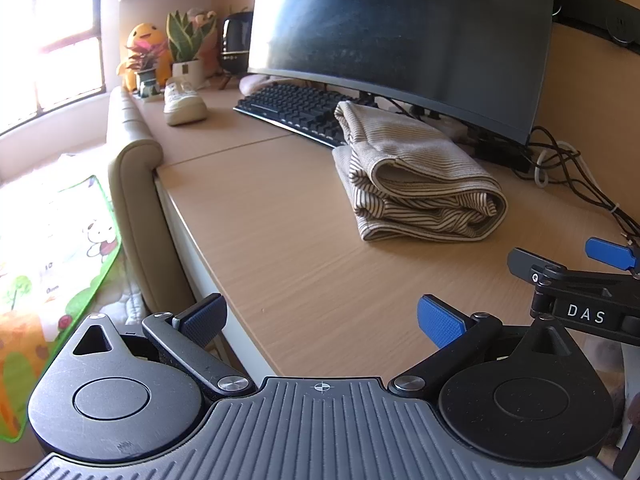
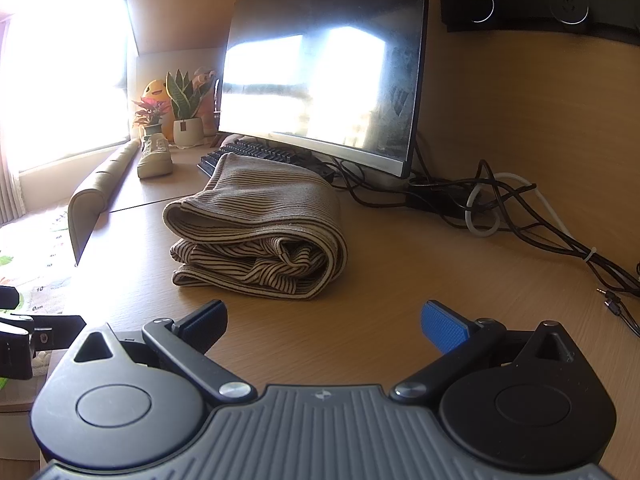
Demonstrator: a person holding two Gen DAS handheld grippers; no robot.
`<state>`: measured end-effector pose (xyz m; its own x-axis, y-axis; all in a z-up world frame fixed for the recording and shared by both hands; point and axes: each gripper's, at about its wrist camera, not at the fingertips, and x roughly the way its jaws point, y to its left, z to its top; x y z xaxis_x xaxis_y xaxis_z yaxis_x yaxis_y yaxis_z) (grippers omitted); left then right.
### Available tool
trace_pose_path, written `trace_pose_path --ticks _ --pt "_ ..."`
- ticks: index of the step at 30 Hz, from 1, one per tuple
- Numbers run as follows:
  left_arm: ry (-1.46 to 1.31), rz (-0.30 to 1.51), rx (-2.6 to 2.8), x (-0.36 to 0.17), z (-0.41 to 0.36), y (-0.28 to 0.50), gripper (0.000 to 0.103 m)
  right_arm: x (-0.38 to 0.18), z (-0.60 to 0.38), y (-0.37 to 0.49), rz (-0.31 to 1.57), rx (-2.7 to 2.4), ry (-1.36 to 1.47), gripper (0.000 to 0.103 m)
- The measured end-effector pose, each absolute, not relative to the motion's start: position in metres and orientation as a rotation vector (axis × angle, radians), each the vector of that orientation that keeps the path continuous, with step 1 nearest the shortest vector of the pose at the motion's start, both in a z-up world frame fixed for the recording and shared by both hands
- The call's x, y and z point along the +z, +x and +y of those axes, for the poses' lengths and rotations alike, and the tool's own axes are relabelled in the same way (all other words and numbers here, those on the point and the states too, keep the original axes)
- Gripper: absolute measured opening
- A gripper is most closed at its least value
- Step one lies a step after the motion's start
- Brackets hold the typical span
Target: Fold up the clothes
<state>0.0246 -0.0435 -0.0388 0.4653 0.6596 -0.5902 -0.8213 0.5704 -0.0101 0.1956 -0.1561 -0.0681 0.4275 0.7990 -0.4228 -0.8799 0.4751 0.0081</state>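
Striped garment (image 2: 256,236) sits bundled ahead of both grippers, folding probably done. Left gripper (image 1: 320,320) and right gripper (image 2: 324,322) spread apart, empty.

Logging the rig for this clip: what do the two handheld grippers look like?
Both look alike. The left gripper and right gripper each have a ribbed grey body with a small crosshair mark, two round black housings, black linkage arms with silver screws, and textured blue finger pads. In the left wrist view, the right gripper's side carries white "DAS" lettering. No cables or sleeves show.
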Motion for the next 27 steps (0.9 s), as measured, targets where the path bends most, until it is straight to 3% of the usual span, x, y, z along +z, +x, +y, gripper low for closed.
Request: trace_pose_path --ticks 27 --pt "-0.296 0.557 0.941 -0.0366 -0.0448 0.0219 0.103 -0.0677 -0.1579 0.1967 0.396 1.054 -0.212 0.103"
